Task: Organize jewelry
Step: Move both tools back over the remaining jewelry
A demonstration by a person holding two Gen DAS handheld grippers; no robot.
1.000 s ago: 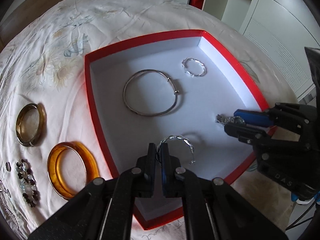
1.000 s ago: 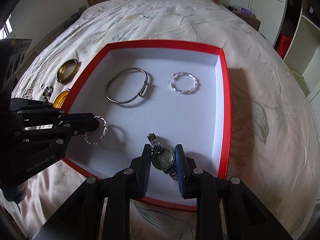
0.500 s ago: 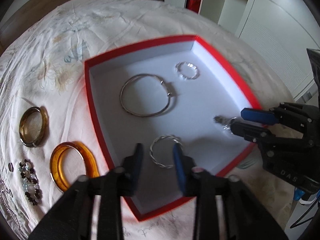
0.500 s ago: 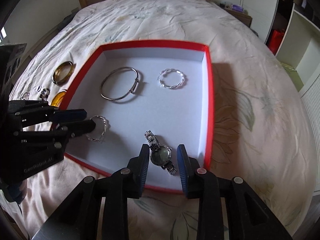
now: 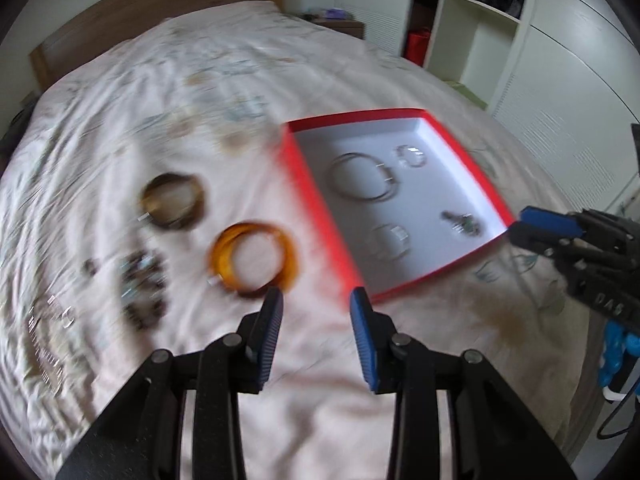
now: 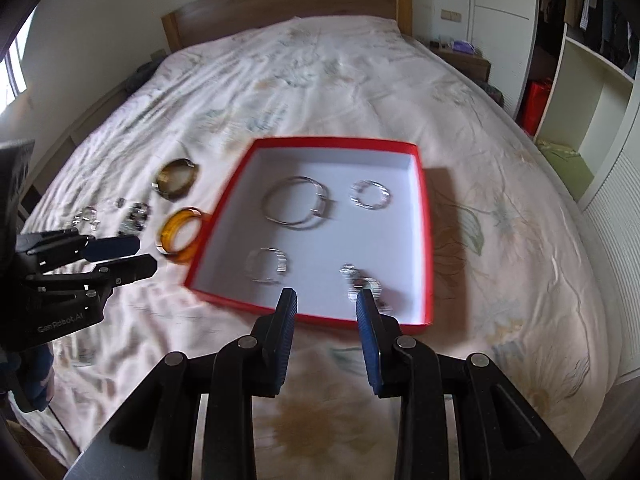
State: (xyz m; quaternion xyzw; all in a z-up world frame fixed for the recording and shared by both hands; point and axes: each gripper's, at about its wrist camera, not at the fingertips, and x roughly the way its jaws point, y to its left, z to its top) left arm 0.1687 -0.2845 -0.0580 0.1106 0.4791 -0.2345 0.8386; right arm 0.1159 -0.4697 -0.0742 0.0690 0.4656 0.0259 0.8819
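A red box [image 6: 425,216] with a white floor lies on the bed. In it are a large silver bangle [image 6: 297,204], a twisted silver ring bracelet [image 6: 370,195], a second twisted bracelet [image 6: 267,266] and a watch [image 6: 362,282]. An amber bangle [image 5: 253,256], a brown bangle [image 5: 173,199] and a beaded piece [image 5: 142,280] lie on the sheet left of the box [image 5: 320,208]. My left gripper [image 5: 316,312] is open and empty, above the sheet near the amber bangle. My right gripper [image 6: 326,306] is open and empty, just before the box's near edge.
The bed has a floral sheet [image 6: 320,80] and a wooden headboard [image 6: 280,4]. White wardrobes and open shelves [image 6: 580,80] stand to the right. Small jewelry pieces [image 6: 86,216] lie at the far left of the sheet.
Both grippers have opened wider and pulled back out of the box. The second twisted bracelet and the watch now lie free in the box. The left gripper has swung left toward the bangles.
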